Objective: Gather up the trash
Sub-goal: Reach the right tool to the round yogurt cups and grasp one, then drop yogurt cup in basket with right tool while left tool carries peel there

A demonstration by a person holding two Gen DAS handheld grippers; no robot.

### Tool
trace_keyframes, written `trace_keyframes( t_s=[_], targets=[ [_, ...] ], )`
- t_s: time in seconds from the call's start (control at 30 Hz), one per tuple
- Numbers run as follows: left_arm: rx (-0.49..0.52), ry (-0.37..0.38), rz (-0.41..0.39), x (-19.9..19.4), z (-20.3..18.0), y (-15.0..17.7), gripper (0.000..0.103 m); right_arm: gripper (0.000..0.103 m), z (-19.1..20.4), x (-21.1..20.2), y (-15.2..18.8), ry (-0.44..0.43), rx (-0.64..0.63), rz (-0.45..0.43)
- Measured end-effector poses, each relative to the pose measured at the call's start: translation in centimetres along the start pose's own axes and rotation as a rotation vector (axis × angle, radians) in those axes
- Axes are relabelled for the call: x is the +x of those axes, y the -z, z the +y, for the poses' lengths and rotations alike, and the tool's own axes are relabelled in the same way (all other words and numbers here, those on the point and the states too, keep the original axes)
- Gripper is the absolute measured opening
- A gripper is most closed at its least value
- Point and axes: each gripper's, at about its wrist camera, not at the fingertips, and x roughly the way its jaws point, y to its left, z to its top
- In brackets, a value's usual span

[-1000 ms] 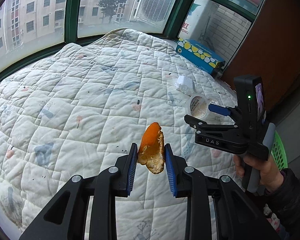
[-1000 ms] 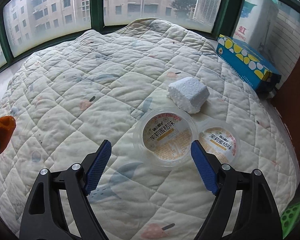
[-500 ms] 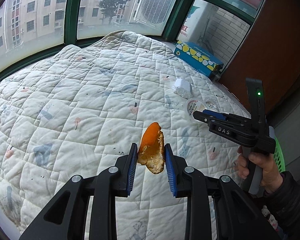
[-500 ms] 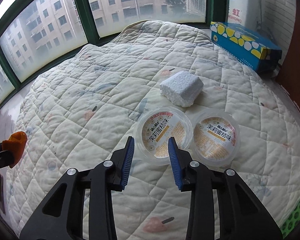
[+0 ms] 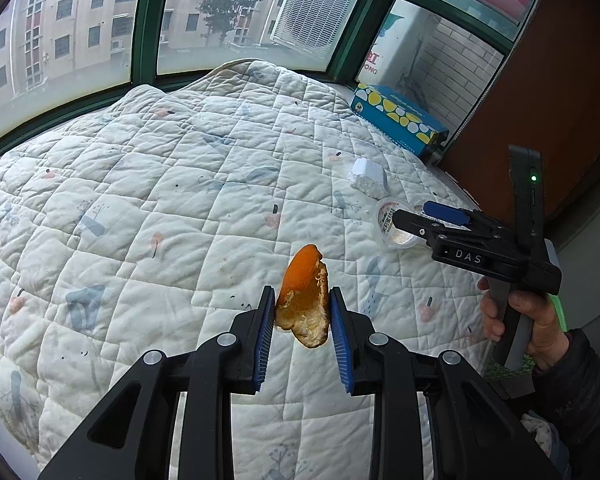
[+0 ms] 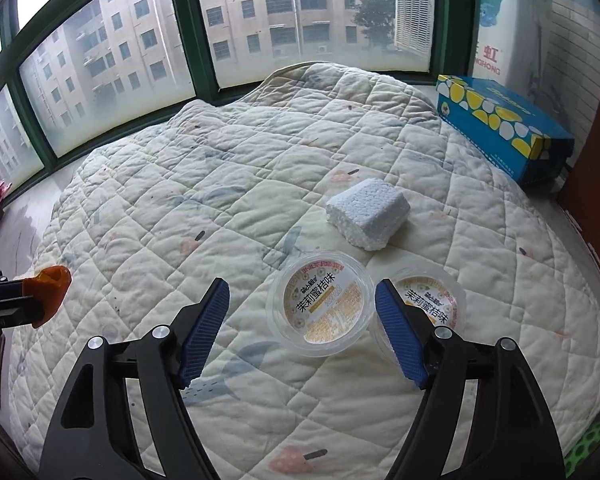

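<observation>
Orange peel point(image 5: 304, 300) is clamped between the blue pads point(image 5: 265, 332) of the left claw point(image 5: 302, 338), held in the air above the quilt point(image 5: 180, 200) on the bed. Peel is upright, orange skin to the left, pale pith to the right. It is also seen at the far left edge of the right wrist view point(image 6: 52, 288), well apart from the rest of the trash.

Right claw point(image 6: 304, 332) is spread wide, nothing gripped. It is held low over the near plastic cup point(image 6: 320, 304); the cup sits ahead of the gap between the pads, closer to the right pad point(image 6: 400, 340). No contact with the cup can be confirmed. In the left wrist view the right claw point(image 5: 428, 220) is seen side-on, gripped by the right hand point(image 5: 528, 320), tips over the cups.

Second plastic cup point(image 6: 432, 304) is touching or just beside the first, on its right, partly hidden behind the right pad. Both cups are lying on the quilt with printed lids facing up. White foam block point(image 6: 368, 216) is lying just beyond the cups, apart from them.

Blue box with yellow and white spots point(image 6: 504, 128) is placed at the far right edge of the bed, by the window point(image 6: 300, 12). A bit of green basket point(image 6: 592, 448) is visible at the bottom right corner.
</observation>
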Motion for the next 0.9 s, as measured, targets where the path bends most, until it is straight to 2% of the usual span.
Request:
trace_keyframes(
  t_s=[0.13, 0.3, 0.37, 0.4, 0.5, 0.6, 0.77, 0.9],
  targets=[
    [-0.009, 0.003, 0.005, 0.2, 0.4, 0.0, 0.027, 0.083, 1.1, 1.7, -0.4, 0.066, -0.125, 0.029],
    [-0.013, 0.0, 0.012, 0.5, 0.6, -0.1, 0.027, 0.083, 2.5, 3.8, -0.1, 0.147, -0.255, 0.075],
    [-0.014, 0.001, 0.013, 0.6, 0.6, -0.1, 0.027, 0.08, 2.6, 4.3, 0.1, 0.16, -0.274, 0.086],
    [-0.013, 0.001, 0.013, 0.5, 0.6, -0.1, 0.027, 0.073, 2.7, 4.5, 0.1, 0.176, -0.28, 0.092],
    [-0.014, 0.001, 0.013, 0.6, 0.6, -0.1, 0.027, 0.068, 2.5, 4.5, 0.2, 0.166, -0.259, 0.095],
    [-0.015, 0.002, 0.014, 0.5, 0.6, -0.2, 0.027, 0.068, 2.2, 3.5, 0.2, 0.141, -0.223, 0.071],
    [0.001, 0.011, 0.001, -0.1, -0.2, -0.2, 0.027, 0.068, 1.2, -0.5, -0.1, 0.061, -0.103, 0.008],
    [0.025, 0.027, -0.013, -0.6, -1.6, -0.4, 0.027, 0.068, 0.3, -4.6, 0.3, 0.031, -0.024, -0.039]
  ],
)
